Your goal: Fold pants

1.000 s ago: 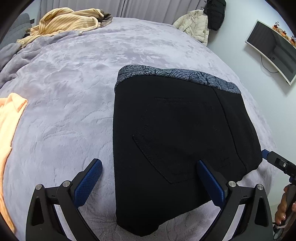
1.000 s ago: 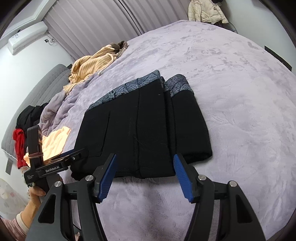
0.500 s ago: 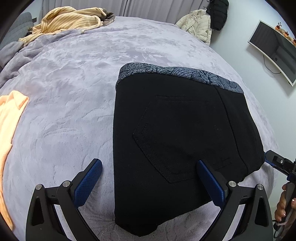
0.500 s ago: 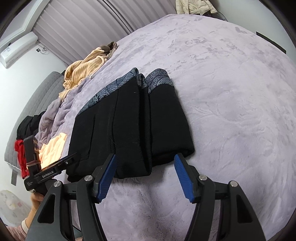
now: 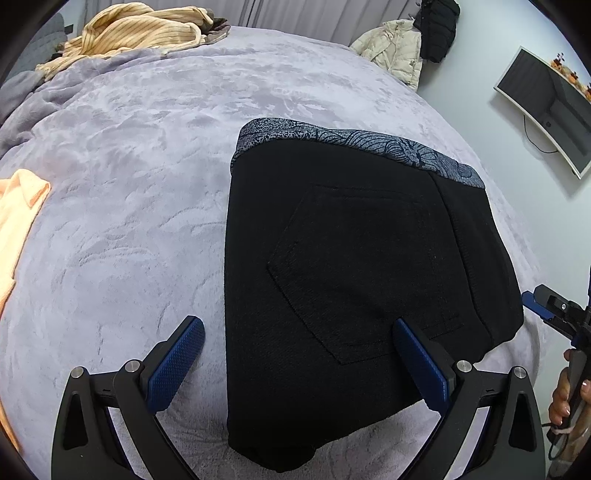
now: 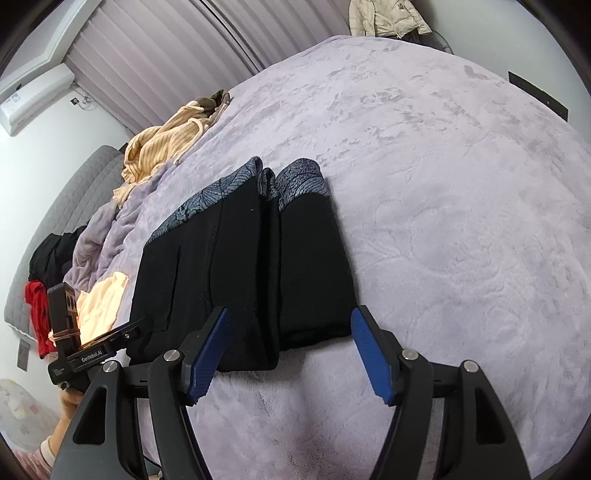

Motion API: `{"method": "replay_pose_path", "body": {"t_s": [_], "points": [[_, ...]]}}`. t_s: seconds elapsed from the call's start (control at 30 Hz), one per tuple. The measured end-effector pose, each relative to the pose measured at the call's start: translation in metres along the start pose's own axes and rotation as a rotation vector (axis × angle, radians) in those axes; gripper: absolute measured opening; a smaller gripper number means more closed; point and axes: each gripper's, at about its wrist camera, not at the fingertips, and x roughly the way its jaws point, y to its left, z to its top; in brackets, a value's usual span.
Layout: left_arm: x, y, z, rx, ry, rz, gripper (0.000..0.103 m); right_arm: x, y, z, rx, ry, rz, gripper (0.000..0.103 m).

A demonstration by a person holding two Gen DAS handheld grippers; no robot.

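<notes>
Black pants [image 5: 354, 280] with a grey patterned waistband lie folded into a compact block on the lilac bed cover, back pocket up. My left gripper [image 5: 299, 354] is open and empty, hovering over the near edge of the block. In the right wrist view the pants [image 6: 251, 266] show stacked folds, and my right gripper [image 6: 290, 349] is open and empty at their near end. The right gripper also shows at the right edge of the left wrist view [image 5: 554, 314], and the left one shows at the left of the right wrist view [image 6: 85, 350].
A yellow striped garment [image 5: 136, 33] lies at the far side of the bed [image 5: 129, 184]. A peach garment [image 5: 18, 218] lies at the left. Red and black clothes [image 6: 40, 288] sit by the grey headboard. A beige jacket [image 5: 395, 48] and a wall monitor [image 5: 546, 107] are at the right.
Both grippers have drawn slightly back and shifted view; the right wrist view tilted, the pants now appearing longer. The pants have not moved. Both grippers stay open.
</notes>
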Motion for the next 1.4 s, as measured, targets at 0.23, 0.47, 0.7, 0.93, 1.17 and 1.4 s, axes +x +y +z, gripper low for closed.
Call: {"method": "replay_pose_path", "body": {"t_s": [0.23, 0.47, 0.7, 0.93, 1.17, 1.4], "points": [[0.002, 0.004, 0.003, 0.010, 0.016, -0.010, 0.103, 0.013, -0.025, 0.010, 0.075, 0.014, 0.044, 0.079], [0.010, 0.012, 0.020, 0.017, 0.091, -0.084, 0.102, 0.032, -0.037, 0.016, 0.117, 0.049, 0.174, 0.079], [0.027, 0.017, 0.039, 0.024, 0.138, -0.172, 0.102, 0.055, -0.026, 0.031, 0.031, 0.121, 0.244, 0.085], [0.049, 0.017, 0.051, 0.018, 0.167, -0.233, 0.103, 0.097, -0.022, 0.042, -0.003, 0.204, 0.277, 0.086], [0.025, 0.013, 0.039, 0.034, 0.105, -0.253, 0.093, 0.092, -0.021, 0.041, 0.073, 0.190, 0.259, 0.073], [-0.017, 0.001, 0.033, 0.063, 0.057, -0.337, 0.093, 0.059, -0.012, 0.041, 0.147, 0.149, 0.392, 0.053]]}}
